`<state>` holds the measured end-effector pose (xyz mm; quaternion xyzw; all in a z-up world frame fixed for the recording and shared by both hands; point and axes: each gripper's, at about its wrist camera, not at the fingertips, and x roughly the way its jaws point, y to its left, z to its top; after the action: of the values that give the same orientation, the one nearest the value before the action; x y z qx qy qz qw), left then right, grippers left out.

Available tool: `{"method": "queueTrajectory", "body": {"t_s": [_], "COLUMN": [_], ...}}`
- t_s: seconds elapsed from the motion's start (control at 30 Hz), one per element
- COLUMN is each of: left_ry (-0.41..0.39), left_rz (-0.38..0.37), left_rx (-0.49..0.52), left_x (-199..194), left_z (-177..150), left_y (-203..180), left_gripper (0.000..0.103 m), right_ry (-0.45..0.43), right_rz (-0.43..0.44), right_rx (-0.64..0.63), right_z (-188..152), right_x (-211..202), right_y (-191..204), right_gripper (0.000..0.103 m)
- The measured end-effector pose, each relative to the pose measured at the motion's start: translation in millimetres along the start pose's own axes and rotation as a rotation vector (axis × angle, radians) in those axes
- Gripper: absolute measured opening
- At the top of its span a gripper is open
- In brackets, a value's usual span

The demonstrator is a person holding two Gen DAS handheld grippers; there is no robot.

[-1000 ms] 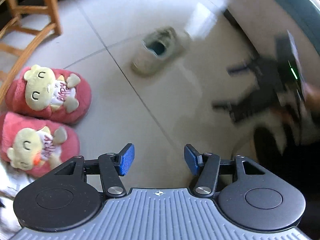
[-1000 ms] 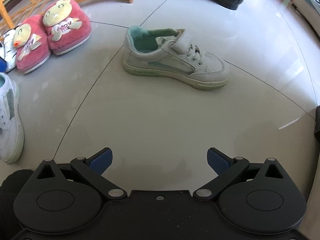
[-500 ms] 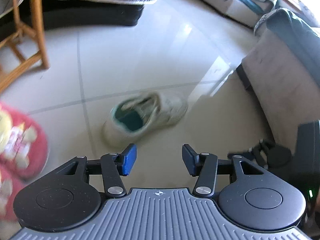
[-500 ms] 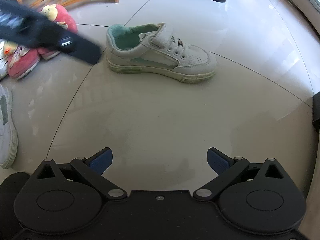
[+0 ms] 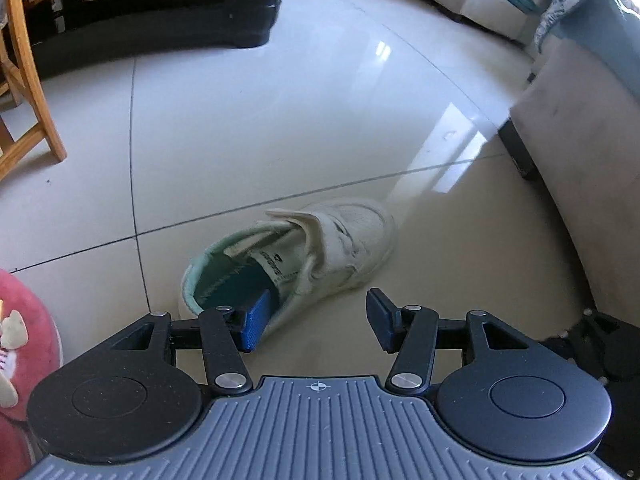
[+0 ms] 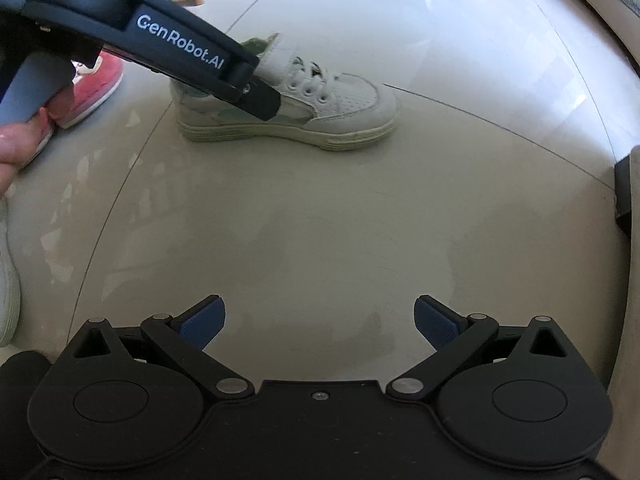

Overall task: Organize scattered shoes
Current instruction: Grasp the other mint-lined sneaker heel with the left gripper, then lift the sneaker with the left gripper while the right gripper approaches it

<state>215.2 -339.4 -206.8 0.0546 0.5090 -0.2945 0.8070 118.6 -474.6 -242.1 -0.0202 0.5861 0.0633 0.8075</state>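
Sneaker point(image 6: 320, 100) heel hidden behind left gripper point(image 6: 256, 96); pink slipper point(image 5: 24, 340) and white shoe point(image 6: 6, 280) cut off at frame edges.

A white strap sneaker point(image 5: 304, 256) with mint lining stands upright on the floor tiles.

Daylight fills both views, bright and slightly cool. In the left wrist view the glossy tile floor point(image 5: 248, 128) throws back white glare patches beyond the sneaker point(image 5: 304, 256), toward the grey sofa point(image 5: 580, 128), and a pale streak of reflected light runs from the sneaker's toe toward that sofa. The sneaker itself is sharp, with print on its insole readable. In the right wrist view the floor point(image 6: 320, 220) shows a soft, dim shadow in front of the sneaker point(image 6: 344, 108). Both pictures bend strongly at the edges, so tile joints near the sneaker curve. No motion blur shows.
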Motion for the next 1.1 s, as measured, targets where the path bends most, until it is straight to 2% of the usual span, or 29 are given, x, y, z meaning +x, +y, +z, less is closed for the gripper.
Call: {"method": "queueTrajectory", "body": {"t_s": [0.07,0.13,0.17,0.2,0.23,0.27,0.37,0.5,0.57,1.1], "left_ry": [0.003,0.022,0.027,0.030,0.030,0.029,0.041,0.047,0.060,0.105], "left_rz": [0.016,0.006,0.005,0.008,0.010,0.012,-0.052,-0.063,-0.091,-0.168], "left_rx": [0.010,0.031,0.040,0.046,0.050,0.053,0.044,0.087,0.095,0.176], "left_x": [3.5,10.4,13.7,16.3,17.7,18.3,16.7,12.9,8.6,-22.6], "left_z": [0.3,-0.5,-1.0,-1.7,-1.9,-1.9,-7.7,-15.7,-23.7,-71.8], "left_y": [0.2,-0.2,-0.9,-1.8,-1.7,-1.0,6.0,4.0,6.2,8.5], "left_gripper": [0.053,0.048,0.040,0.036,0.026,0.020,0.012,0.010,0.010,0.010], "right_ry": [0.000,-0.001,-0.003,-0.006,-0.009,-0.011,-0.014,-0.020,-0.033,-0.057], "right_rz": [-0.003,-0.007,-0.008,-0.010,-0.012,-0.013,-0.018,-0.017,-0.018,-0.046], "right_rx": [0.000,-0.004,-0.007,-0.009,-0.008,-0.005,0.013,0.038,0.039,0.081], "right_z": [-1.0,-0.8,-0.6,-0.3,0.0,0.1,-0.3,0.6,0.9,2.4], "right_x": [-0.2,-0.3,-0.7,-1.5,-2.3,-3.2,-5.8,-9.3,-12.3,-19.5], "right_y": [-0.2,0.5,0.7,0.4,-0.2,-1.1,-5.2,-10.2,-11.8,-19.1], "right_gripper": [0.102,0.102,0.102,0.102,0.102,0.102,0.102,0.102,0.102,0.102]}}
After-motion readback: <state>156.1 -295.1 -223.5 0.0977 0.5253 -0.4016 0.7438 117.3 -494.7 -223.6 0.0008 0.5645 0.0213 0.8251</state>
